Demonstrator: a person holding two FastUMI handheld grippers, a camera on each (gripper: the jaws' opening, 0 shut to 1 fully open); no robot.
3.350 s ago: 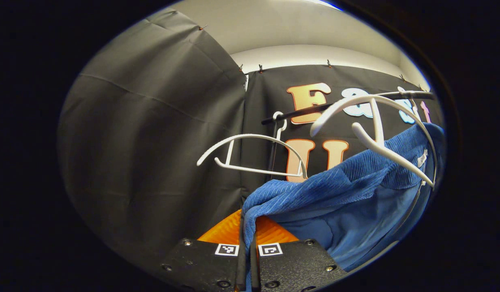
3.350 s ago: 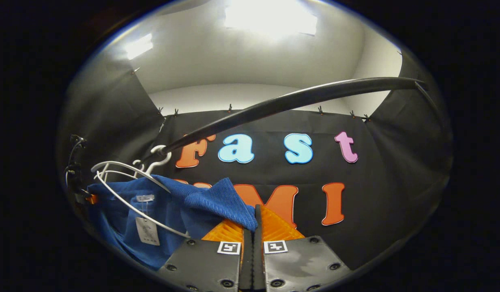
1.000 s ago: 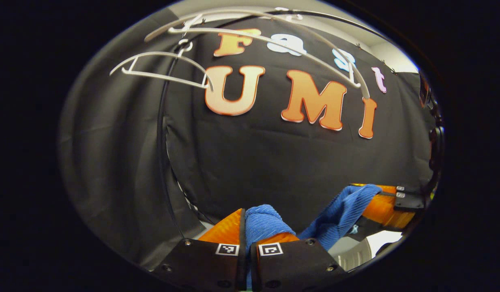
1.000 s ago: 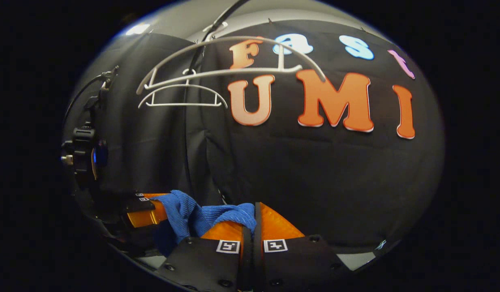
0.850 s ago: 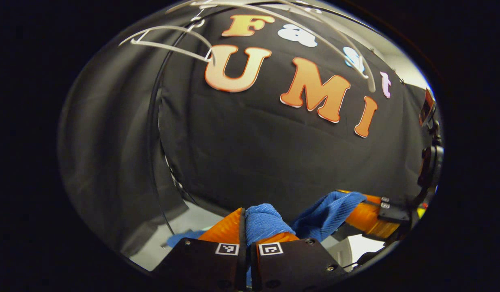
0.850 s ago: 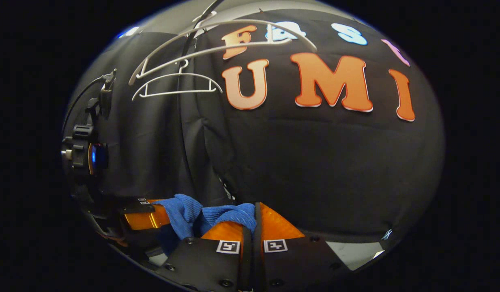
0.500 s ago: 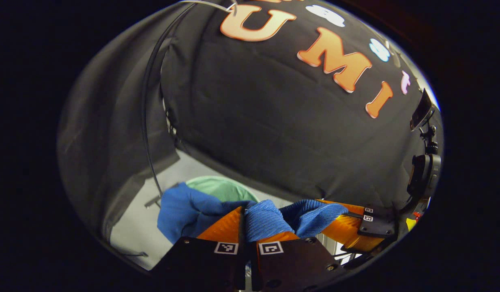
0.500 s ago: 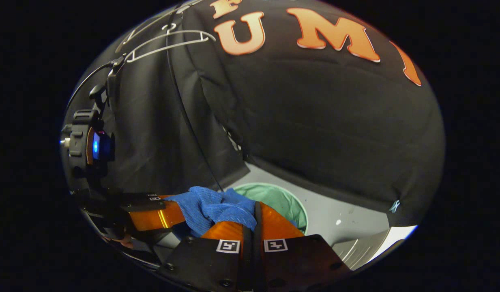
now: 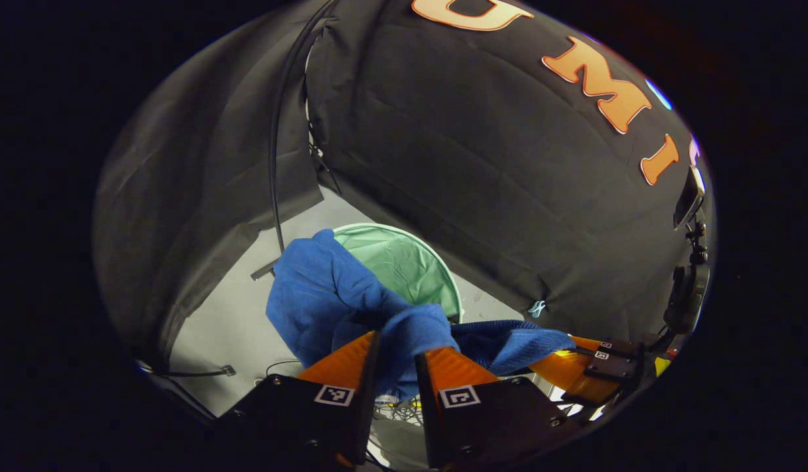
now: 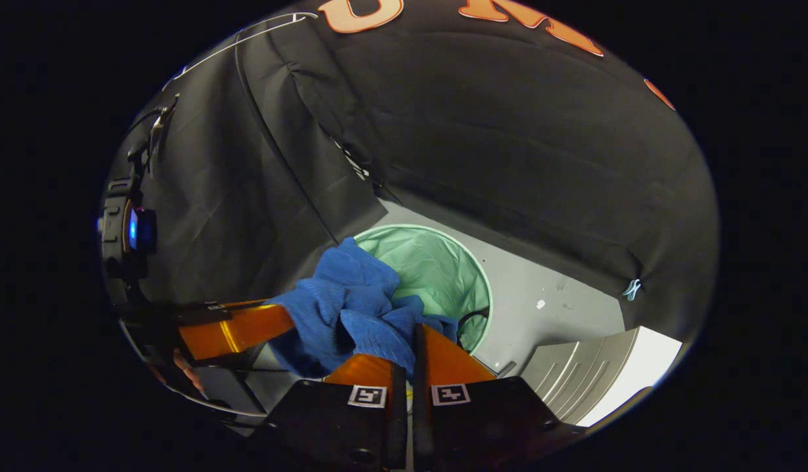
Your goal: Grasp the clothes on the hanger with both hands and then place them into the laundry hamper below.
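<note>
The blue garment (image 9: pixel 325 295) hangs bunched just above the mint-green laundry hamper (image 9: pixel 410 262) on the floor, covering the hamper's near left rim. My left gripper (image 9: pixel 398 342) has its jaws parted, and a fold of the garment lies loosely between them. My right gripper (image 10: pixel 413 331) is shut on another fold of the blue garment (image 10: pixel 351 308), over the near edge of the hamper (image 10: pixel 443 262). In the left gripper view the right gripper (image 9: pixel 574 367) comes in from the right, pinching the cloth. One left finger (image 10: pixel 233 331) reaches the cloth from the left.
The rack's thin black pole (image 9: pixel 276 131) rises just left of the hamper. A white hanger (image 10: pixel 246 36) hangs high up. Grey floor (image 10: pixel 561 295) lies to the right of the hamper, with a ridged grey panel (image 10: pixel 574 380) nearer. A cable (image 9: pixel 200 373) trails on the floor.
Both grippers have come down from the hangers with the garment and tilted toward the hamper. The left gripper's jaws have spread apart; the right stays closed on the cloth.
</note>
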